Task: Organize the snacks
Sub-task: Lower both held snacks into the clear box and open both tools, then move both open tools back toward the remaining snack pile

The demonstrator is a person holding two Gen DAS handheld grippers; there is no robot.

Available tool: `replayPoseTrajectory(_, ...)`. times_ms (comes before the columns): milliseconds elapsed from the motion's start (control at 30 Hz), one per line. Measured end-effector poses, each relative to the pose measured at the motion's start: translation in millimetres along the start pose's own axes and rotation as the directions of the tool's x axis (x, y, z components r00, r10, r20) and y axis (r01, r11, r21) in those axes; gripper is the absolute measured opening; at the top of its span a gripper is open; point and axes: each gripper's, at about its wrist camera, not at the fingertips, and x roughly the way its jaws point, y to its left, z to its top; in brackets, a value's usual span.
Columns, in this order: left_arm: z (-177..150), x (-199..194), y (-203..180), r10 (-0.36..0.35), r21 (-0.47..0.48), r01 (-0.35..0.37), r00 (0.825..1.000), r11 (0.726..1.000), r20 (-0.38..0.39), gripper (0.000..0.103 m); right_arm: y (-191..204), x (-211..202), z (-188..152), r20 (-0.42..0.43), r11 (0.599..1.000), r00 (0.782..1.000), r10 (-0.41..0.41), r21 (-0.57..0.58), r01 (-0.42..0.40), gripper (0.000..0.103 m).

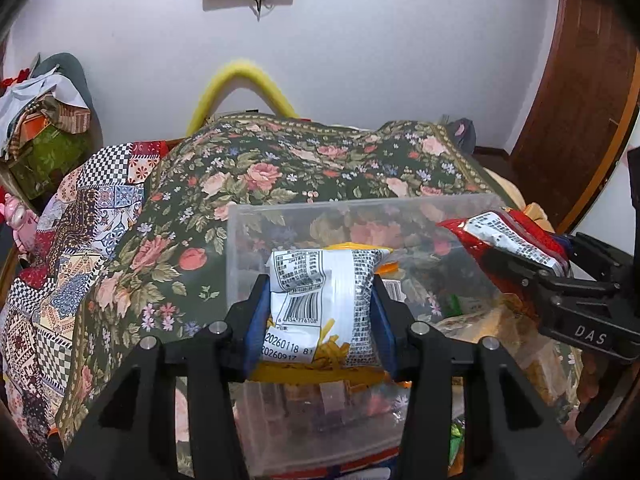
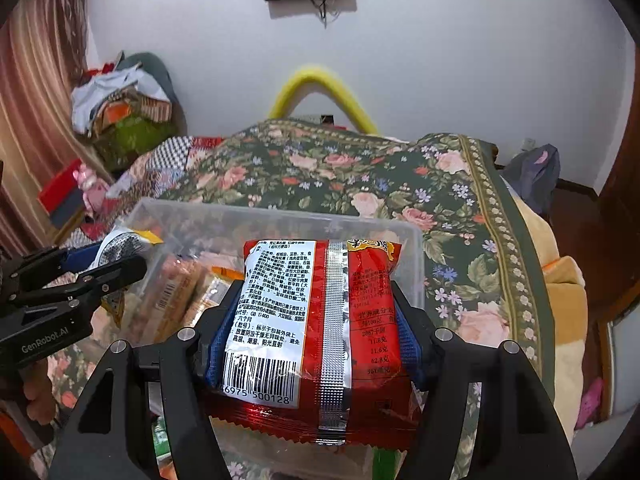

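Both hands are loaded at once. The left gripper point(image 1: 322, 304) is clamped on a yellow-and-white snack bag point(image 1: 320, 308), its barcode side toward the camera, hanging directly ahead of the fingers and above the clear plastic bin point(image 1: 280, 216). The right gripper point(image 2: 316, 328) squeezes a red noodle packet point(image 2: 320, 320) between its blue pads point(image 2: 216, 344), label and silver seam facing the lens, held over the near part of that same bin point(image 2: 168, 210). Each gripper shows in the other's view, side by side and close but not touching.

Progress? By my reading, partly done. Through the bin wall, ahead and left of the right gripper, orange-wrapped packets point(image 2: 188, 292) already lie inside. Below the right gripper a green wrapper point(image 2: 160, 432) peeks out; whether it sits in the bin or outside it, I cannot tell.

So what is left looks plain: these two packets need lowering in and releasing, then any strays on the floral blanket point(image 1: 280, 160) collected.
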Motion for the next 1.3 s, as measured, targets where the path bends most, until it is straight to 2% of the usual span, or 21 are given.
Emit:
replayPoseTrajectory(100,-0.8,8.5,-1.4,-0.008,0.004,0.008,1.0,1.0,-0.028,0.047,3.5,4.7,0.1,-0.022,1.0,1.0,-0.012,-0.026,0.011,0.065)
replayPoseTrajectory(267,-3.0,9.8,-1.1,-0.018,0.002,0.019,0.998,1.0,-0.057,0.048,5.6,-2.7,1.9,-0.002,0.997,0.999,-0.053,-0.059,0.053,0.068)
replayPoseTrajectory(433,0.1,-16.7,-1.4,-0.019,0.01,0.019,0.999,1.0,-0.026,0.051,7.5,-20.9,6.3,0.021,0.996,0.999,-0.043,-0.071,0.045,0.072)
replayPoseTrajectory(600,-7.2,-62.3,-2.1,-0.019,0.034,0.018,1.0,0.999,0.021,0.055,11.6,-53.7,-1.7,0.056,0.997,0.998,-0.007,-0.074,0.011,0.072)
replayPoseTrajectory(767,-30.6,-102.8,-0.3,-0.035,0.048,0.033,0.999,0.998,0.04,0.057,15.6,-86.3,-29.3,0.056,0.997,0.998,0.006,-0.073,-0.002,0.073)
replayPoseTrajectory(1000,-89.2,-142.3,2.2,-0.047,0.052,0.047,0.999,0.998,0.01,0.058,25.6,-122.2,-90.2,0.015,0.997,1.0,-0.003,-0.079,0.004,0.073)
replayPoseTrajectory(1200,-141.1,-159.1,5.9,-0.036,0.041,0.036,0.999,0.999,-0.024,0.058,38.2,-128.6,-142.6,-0.054,0.999,0.997,0.046,-0.023,-0.047,0.076)
replayPoseTrajectory(1300,-163.0,-161.7,6.2,-0.023,0.051,0.025,0.999,0.998,-0.036,0.058,45.5,-122.5,-163.4,-0.112,0.995,0.989,0.095,-0.004,-0.096,0.076)
